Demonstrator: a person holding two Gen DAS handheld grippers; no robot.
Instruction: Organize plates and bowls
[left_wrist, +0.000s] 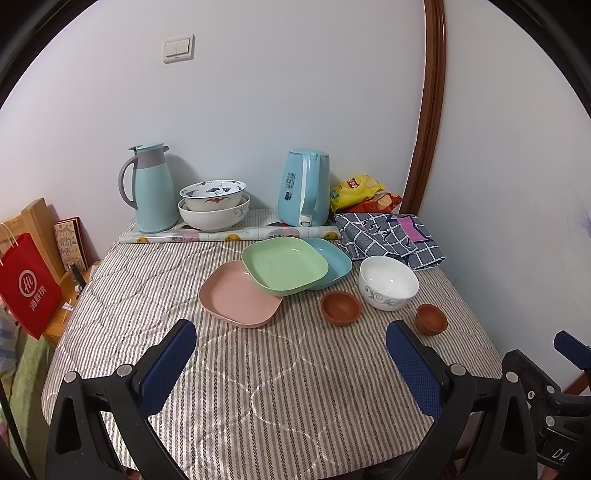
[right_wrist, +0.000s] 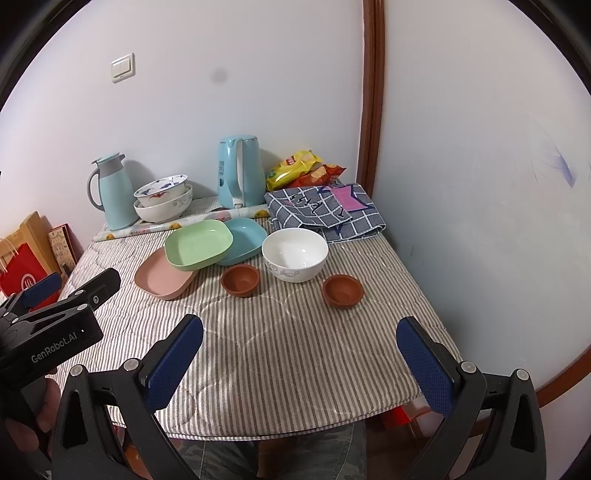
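Three square plates overlap mid-table: a pink plate (left_wrist: 236, 295) (right_wrist: 162, 277), a green plate (left_wrist: 284, 267) (right_wrist: 199, 243) resting partly on it and on a blue plate (left_wrist: 334, 260) (right_wrist: 245, 236). A white bowl (left_wrist: 388, 282) (right_wrist: 294, 254) stands to their right, with two small brown bowls, one (left_wrist: 340, 307) (right_wrist: 241, 280) left of it and one (left_wrist: 431, 318) (right_wrist: 342, 290) right. My left gripper (left_wrist: 291, 363) and right gripper (right_wrist: 301, 360) are open and empty above the near table, short of all dishes.
Two stacked patterned bowls (left_wrist: 214, 206), a blue thermos jug (left_wrist: 151, 188), a blue kettle (left_wrist: 304, 188), snack bags (left_wrist: 360, 192) and a folded checked cloth (left_wrist: 388, 234) sit along the back. A rolled sheet (left_wrist: 229, 234) lies behind the plates. A red bag (left_wrist: 27, 284) stands left of the table.
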